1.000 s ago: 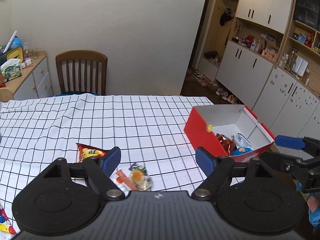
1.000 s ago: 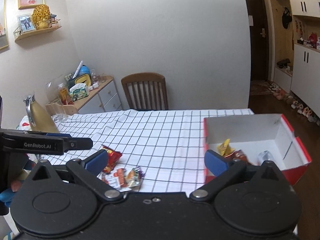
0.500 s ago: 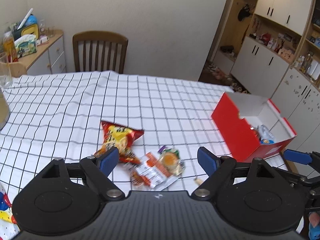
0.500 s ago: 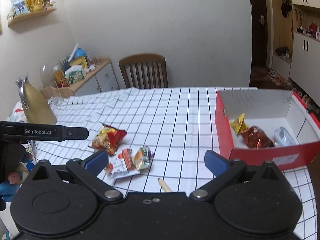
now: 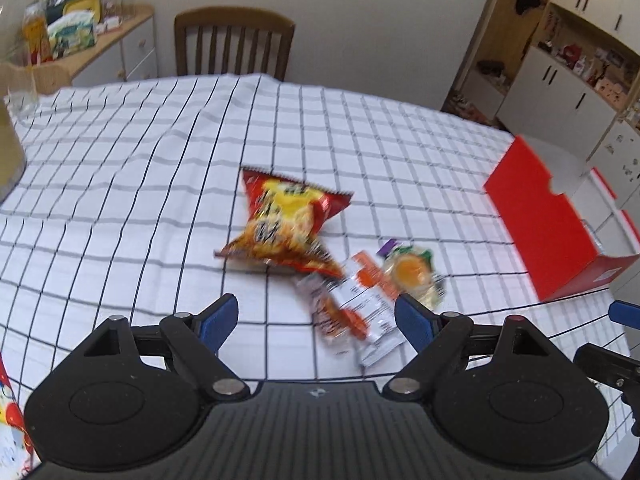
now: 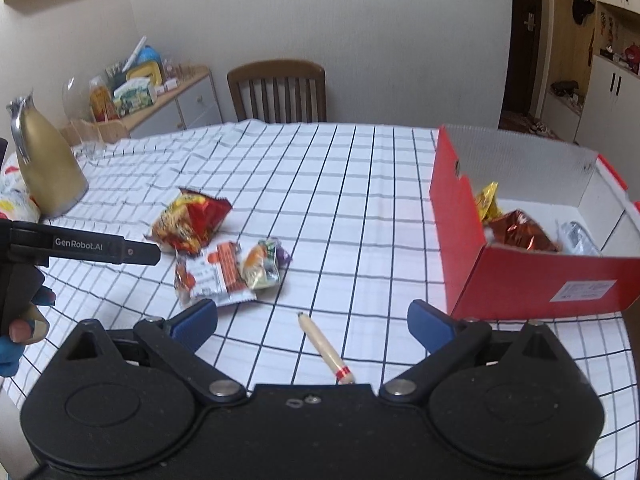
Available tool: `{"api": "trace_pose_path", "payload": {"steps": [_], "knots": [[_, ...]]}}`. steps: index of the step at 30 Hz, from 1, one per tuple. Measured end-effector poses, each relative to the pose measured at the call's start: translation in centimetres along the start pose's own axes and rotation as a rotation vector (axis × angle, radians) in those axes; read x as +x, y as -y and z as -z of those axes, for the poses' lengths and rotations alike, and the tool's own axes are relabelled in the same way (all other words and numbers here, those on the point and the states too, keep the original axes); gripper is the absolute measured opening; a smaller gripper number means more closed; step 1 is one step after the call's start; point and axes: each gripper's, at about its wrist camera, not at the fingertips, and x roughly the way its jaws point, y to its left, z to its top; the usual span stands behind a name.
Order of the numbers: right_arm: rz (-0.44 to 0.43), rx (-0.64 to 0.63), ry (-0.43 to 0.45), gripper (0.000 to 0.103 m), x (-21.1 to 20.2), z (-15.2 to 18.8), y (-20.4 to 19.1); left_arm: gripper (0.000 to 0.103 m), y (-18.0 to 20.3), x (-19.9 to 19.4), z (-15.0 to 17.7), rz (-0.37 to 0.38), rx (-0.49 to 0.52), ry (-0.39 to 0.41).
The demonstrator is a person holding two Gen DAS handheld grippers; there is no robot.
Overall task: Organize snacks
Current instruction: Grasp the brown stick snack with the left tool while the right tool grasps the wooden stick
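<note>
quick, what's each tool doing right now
left tool: open, holding nothing, above the snack packets.
right tool: open, holding nothing, above the sausage stick.

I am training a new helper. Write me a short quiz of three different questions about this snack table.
1. True or false: the red box already holds some snacks.
2. Which loose item lies nearest the right gripper? A) the red chip bag B) the sausage stick C) the gold jug
3. Fill in: the fingers of the left gripper are ____, with nothing between them.

Key: 1 true; 2 B; 3 open
</note>
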Motion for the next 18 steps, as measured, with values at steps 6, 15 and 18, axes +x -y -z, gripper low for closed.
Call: {"api": "trace_pose_path", "payload": {"steps": [6, 15, 18], "knots": [[0.014, -0.033, -0.042, 0.096, 2.0, 0.7, -0.2, 0.086, -1.8, 2.0, 0.6, -0.025, -0.047, -0.045], [0.008, -0.042, -0.115, 0.079, 4.6, 1.2, 0.1, 0.085, -2.8, 4.1, 1.1, -0.035, -0.103, -0.082], [0.005, -0.051, -0.130, 0.077, 5.1, 1.2, 0.1, 0.085, -2.9, 4.5, 1.2, -0.019, -0.121, -0.089]]}}
